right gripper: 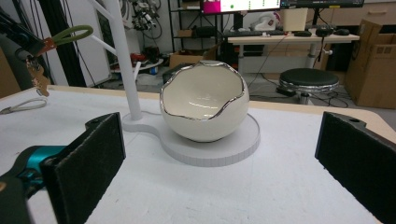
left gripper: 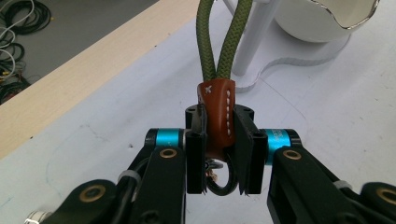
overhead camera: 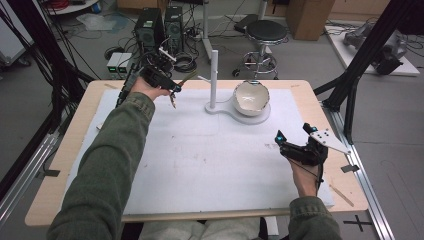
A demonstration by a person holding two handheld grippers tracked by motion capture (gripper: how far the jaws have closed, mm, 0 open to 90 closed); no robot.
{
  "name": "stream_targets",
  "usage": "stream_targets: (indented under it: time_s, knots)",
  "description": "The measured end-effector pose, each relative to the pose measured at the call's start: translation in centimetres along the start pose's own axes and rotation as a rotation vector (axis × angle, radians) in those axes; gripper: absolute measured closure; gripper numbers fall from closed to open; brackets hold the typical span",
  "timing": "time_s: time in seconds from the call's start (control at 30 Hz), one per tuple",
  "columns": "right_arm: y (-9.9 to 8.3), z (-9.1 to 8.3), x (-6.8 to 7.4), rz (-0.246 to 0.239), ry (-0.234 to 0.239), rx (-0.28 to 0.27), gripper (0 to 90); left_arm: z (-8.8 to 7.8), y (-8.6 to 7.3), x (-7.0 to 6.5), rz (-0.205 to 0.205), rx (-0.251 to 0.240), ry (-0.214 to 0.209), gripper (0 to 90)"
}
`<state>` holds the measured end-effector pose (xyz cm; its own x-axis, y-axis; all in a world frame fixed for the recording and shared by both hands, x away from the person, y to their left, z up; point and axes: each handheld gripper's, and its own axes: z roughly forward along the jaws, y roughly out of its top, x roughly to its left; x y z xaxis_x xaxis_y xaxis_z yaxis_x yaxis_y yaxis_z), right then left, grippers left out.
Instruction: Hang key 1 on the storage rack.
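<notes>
My left gripper (left gripper: 219, 154) is shut on the brown leather tab (left gripper: 217, 112) of a keychain. Its green rope loop (left gripper: 219, 42) sticks out ahead of the jaws. From above, this gripper (overhead camera: 172, 90) hovers over the far left of the mat, with the loop (overhead camera: 187, 78) pointing toward a white stand's pole (overhead camera: 213, 75) and a small key part (overhead camera: 173, 102) dangling below. A white egg-shaped bowl (overhead camera: 251, 97) sits on the stand's base (overhead camera: 235, 114). My right gripper (overhead camera: 295, 140) is open and holds nothing, low at the mat's right side, and faces the bowl (right gripper: 205, 105).
A white mat (overhead camera: 200, 160) covers most of the wooden table (overhead camera: 65, 150). The pole carries a short side peg (overhead camera: 203, 79). A black frame post (overhead camera: 360, 55) stands off the right edge. A stool (overhead camera: 266, 32), computer towers and cables stand on the floor beyond.
</notes>
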<state>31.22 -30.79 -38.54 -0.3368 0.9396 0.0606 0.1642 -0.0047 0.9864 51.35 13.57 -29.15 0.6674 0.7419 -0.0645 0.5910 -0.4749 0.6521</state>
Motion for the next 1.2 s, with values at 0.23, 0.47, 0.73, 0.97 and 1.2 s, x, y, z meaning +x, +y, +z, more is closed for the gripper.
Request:
stream_targets:
  time_s: [0.23,0.47,0.73,0.97,1.2]
  knots:
    - [0.0,0.1,0.0,0.001,0.004,0.0,0.5,0.5,0.2,-0.5,0.004,-0.01,0.006,75.9]
    - [0.0,0.0,0.0,0.007,0.004,0.001,0.5,1.3,0.3,-0.8,0.002,-0.014,0.008,75.9]
    - [0.0,0.1,0.0,0.009,0.002,0.0,0.5,2.5,0.4,-1.4,0.021,-0.014,0.004,75.9]
    - [-0.1,0.2,-0.1,0.006,-0.001,0.008,0.5,3.7,0.5,-2.1,0.025,-0.014,-0.005,75.9]
    - [-0.1,0.1,-0.1,0.008,-0.001,0.011,0.5,4.4,0.4,-2.2,0.031,0.005,-0.03,74.6]
